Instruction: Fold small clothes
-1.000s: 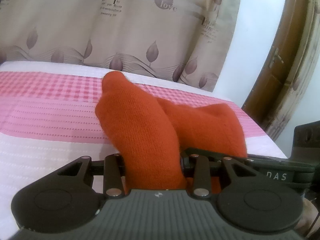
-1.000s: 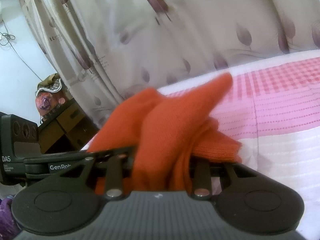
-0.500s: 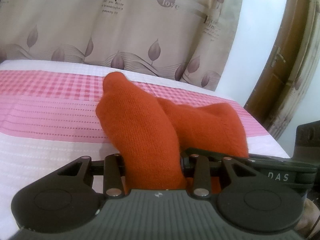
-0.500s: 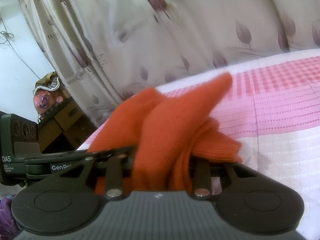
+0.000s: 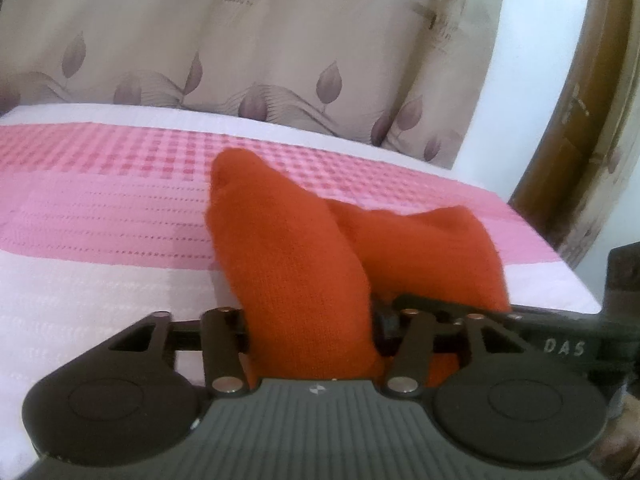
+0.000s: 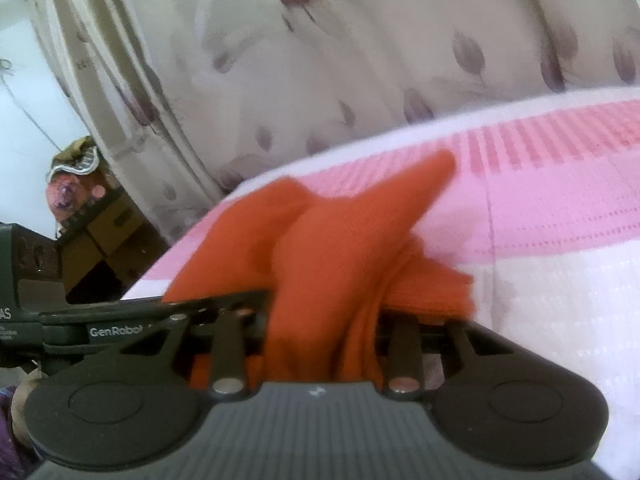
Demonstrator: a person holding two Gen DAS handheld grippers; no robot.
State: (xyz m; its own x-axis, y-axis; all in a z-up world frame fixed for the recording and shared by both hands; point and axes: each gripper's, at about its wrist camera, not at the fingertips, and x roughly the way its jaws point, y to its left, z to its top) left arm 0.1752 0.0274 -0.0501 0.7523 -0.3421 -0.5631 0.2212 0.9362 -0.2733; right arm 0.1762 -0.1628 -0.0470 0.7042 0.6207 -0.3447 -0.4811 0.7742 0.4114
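We found the orange garment (image 5: 304, 264) bunched up between the fingers of the left gripper (image 5: 310, 320), rising from the jaws as a rounded hump whose tip pointed toward the far side of the bed (image 5: 100, 288). The left jaws had just been opening with the cloth between them; whether the pads pressed on it we could not tell, since the fabric hid the inner faces. In the right wrist view the same orange garment (image 6: 332, 260) ran up from between the fingers of the right gripper (image 6: 324, 320) in a pointed fold, and those jaws stood narrow and closed on the gathered cloth. The two tools sat close beside each other: the right tool's body appeared at the right edge of the left view, and the left tool's body (image 6: 48, 320) at the left edge of the right view. The garment lay over the near right part of the bed, on the pink band and the white band of the cover. To the left we noted a broad stretch of bedcover. The bed's right edge ran close by the garment, with a wooden door (image 5: 568, 120) past it. The far edge met a leaf-print curtain (image 5: 240, 40). The right view was blurred.
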